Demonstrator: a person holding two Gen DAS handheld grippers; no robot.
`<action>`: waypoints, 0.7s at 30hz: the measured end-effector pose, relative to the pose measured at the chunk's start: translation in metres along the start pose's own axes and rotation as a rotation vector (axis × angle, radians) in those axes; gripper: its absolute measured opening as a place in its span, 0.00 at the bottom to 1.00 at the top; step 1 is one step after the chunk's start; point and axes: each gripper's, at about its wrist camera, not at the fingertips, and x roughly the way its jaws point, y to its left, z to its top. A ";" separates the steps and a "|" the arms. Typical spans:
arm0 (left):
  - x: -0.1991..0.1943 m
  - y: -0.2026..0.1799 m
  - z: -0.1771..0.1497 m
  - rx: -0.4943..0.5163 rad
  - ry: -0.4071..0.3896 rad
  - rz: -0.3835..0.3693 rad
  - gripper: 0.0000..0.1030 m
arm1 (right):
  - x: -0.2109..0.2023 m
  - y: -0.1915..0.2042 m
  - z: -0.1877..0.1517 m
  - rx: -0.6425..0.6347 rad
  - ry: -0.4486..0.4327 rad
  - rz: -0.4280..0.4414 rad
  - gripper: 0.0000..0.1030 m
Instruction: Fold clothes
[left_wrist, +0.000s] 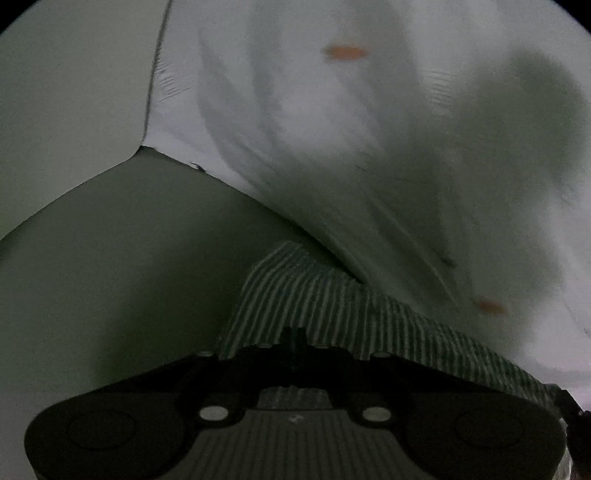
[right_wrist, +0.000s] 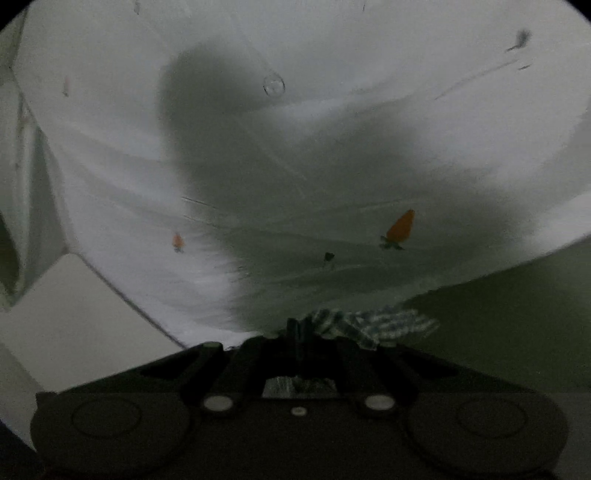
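Observation:
A white garment (left_wrist: 332, 147) printed with small orange carrots (left_wrist: 345, 52) hangs lifted in front of both cameras, blurred. It has a green-and-white striped trim (left_wrist: 295, 295). My left gripper (left_wrist: 293, 334) is shut on that striped trim, which runs off to the lower right. In the right wrist view the same white garment (right_wrist: 295, 166) fills the frame, with a carrot print (right_wrist: 400, 227) and a clear button (right_wrist: 274, 85). My right gripper (right_wrist: 297, 328) is shut on a bunched piece of the striped trim (right_wrist: 369, 323).
A plain grey-green table surface (left_wrist: 74, 110) lies below and left of the cloth, and shows again as a surface (right_wrist: 498, 314) at the right. A pale flat panel (right_wrist: 74, 314) sits at the lower left. Dark shadows fall across the fabric.

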 end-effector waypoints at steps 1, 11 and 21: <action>-0.013 -0.003 -0.011 0.018 0.006 -0.005 0.00 | -0.021 0.000 -0.009 0.010 -0.005 0.004 0.01; -0.045 0.005 -0.076 0.026 0.109 0.023 0.00 | -0.150 -0.063 -0.110 0.242 0.127 -0.225 0.00; 0.002 -0.027 -0.025 0.150 0.103 -0.030 0.33 | -0.098 -0.057 -0.090 0.189 0.064 -0.337 0.22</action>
